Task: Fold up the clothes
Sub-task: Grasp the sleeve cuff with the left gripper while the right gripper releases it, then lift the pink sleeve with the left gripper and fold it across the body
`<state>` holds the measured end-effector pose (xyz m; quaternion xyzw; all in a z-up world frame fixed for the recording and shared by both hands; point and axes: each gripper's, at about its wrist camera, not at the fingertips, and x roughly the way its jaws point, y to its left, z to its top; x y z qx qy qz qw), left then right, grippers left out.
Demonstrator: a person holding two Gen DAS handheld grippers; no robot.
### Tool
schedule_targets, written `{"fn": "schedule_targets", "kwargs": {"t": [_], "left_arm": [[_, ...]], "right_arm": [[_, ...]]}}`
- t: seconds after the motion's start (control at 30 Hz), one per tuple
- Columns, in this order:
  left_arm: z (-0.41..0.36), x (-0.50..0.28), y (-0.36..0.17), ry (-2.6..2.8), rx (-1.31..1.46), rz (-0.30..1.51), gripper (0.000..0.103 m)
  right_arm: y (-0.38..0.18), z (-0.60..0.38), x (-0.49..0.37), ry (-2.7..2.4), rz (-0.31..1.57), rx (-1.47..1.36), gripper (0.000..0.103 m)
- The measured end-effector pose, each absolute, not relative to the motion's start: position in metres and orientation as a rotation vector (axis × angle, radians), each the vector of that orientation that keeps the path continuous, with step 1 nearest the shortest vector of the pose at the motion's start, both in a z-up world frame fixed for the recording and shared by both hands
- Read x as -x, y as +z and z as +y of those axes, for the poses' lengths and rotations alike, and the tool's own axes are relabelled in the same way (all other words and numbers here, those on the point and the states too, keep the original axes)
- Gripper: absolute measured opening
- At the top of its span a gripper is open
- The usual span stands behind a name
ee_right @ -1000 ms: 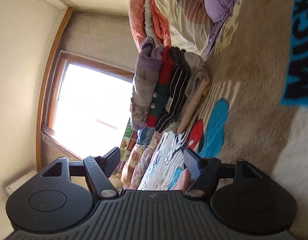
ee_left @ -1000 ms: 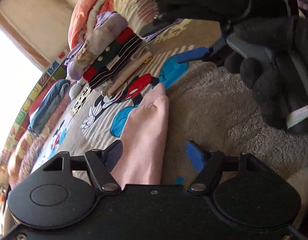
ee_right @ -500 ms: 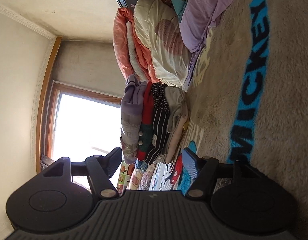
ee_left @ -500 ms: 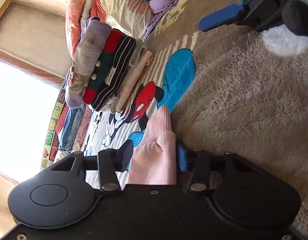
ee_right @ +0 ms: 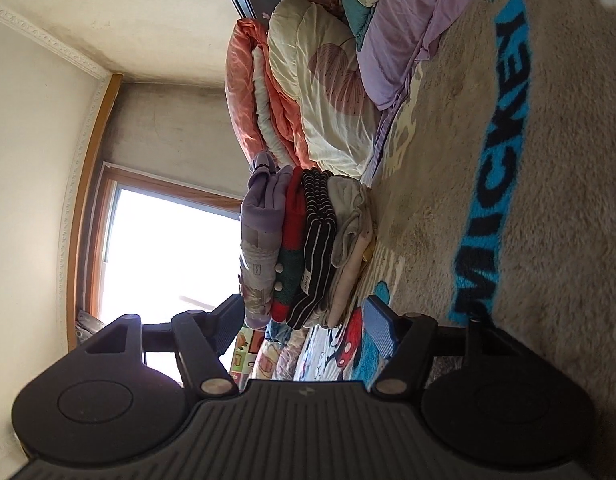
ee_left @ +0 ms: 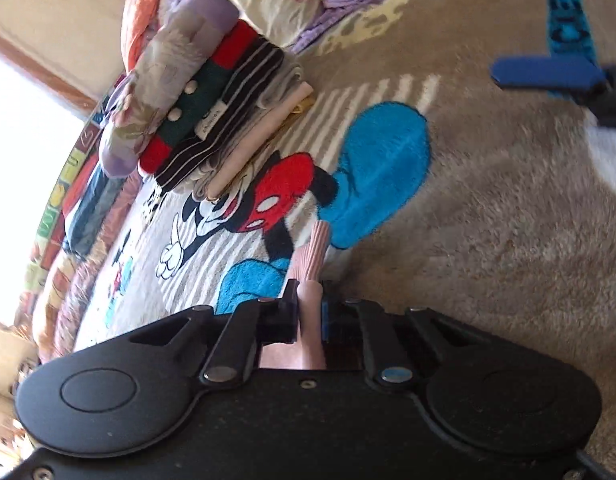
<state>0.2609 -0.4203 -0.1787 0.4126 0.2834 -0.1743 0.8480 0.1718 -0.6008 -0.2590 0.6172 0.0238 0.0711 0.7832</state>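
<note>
A pink ribbed garment (ee_left: pixel 312 256) lies on the plush cartoon-mouse blanket (ee_left: pixel 488 200), and my left gripper (ee_left: pixel 310 304) is shut on its near end, which is bunched between the pads. A stack of folded clothes (ee_left: pixel 211 120) stands further back on the blanket; the right wrist view shows the same stack (ee_right: pixel 308 248) from the side. My right gripper (ee_right: pixel 303 320) is open, pointing level towards that stack with nothing between its fingers. One of its blue fingers (ee_left: pixel 544 74) shows at the upper right of the left wrist view.
Rolled quilts and pillows (ee_right: pixel 316 92) are piled behind the stack, with a purple sheet (ee_right: pixel 408 40) beside them. A bright window (ee_right: pixel 167 248) is at the far side. A blue garment (ee_left: pixel 91 208) lies near the blanket's edge by a patterned mat.
My left jaws have closed onto the pink garment, which now bunches between them. The right gripper and a gloved hand have drawn away to the upper right. The right view has swung towards the quilts.
</note>
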Motion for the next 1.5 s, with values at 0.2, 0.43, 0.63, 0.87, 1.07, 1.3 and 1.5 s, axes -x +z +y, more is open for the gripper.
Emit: {"fn": "schedule_targets", "kwargs": {"t": [0.2, 0.43, 0.63, 0.87, 1.07, 1.3, 1.5], "left_arm": [[-0.358, -0.284, -0.106, -0.449, -0.450, 0.679, 0.007], [-0.287, -0.281, -0.044, -0.491, -0.201, 0.612, 0.007], [-0.238, -0.264, -0.018, -0.459, -0.094, 0.556, 0.007], [-0.178, -0.253, 0.001, -0.390, -0.015, 0.510, 0.007], [-0.120, -0.249, 0.009, -0.329, 0.052, 0.498, 0.007], [-0.054, -0.243, 0.012, -0.270, 0.153, 0.482, 0.007], [0.000, -0.231, 0.003, -0.252, 0.237, 0.468, 0.007]], "right_arm": [[-0.243, -0.596, -0.118, 0.055, -0.021, -1.363, 0.072], [-0.186, -0.513, -0.087, 0.180, 0.049, -1.049, 0.074], [-0.156, -0.372, -0.114, 0.345, 0.343, -0.573, 0.074], [-0.173, -0.265, -0.124, 0.375, 0.557, -0.205, 0.070], [-0.183, -0.247, -0.117, 0.329, 0.573, -0.154, 0.068], [-0.185, -0.224, -0.109, 0.325, 0.545, 0.012, 0.068], [-0.181, -0.211, -0.099, 0.319, 0.523, 0.131, 0.067]]}}
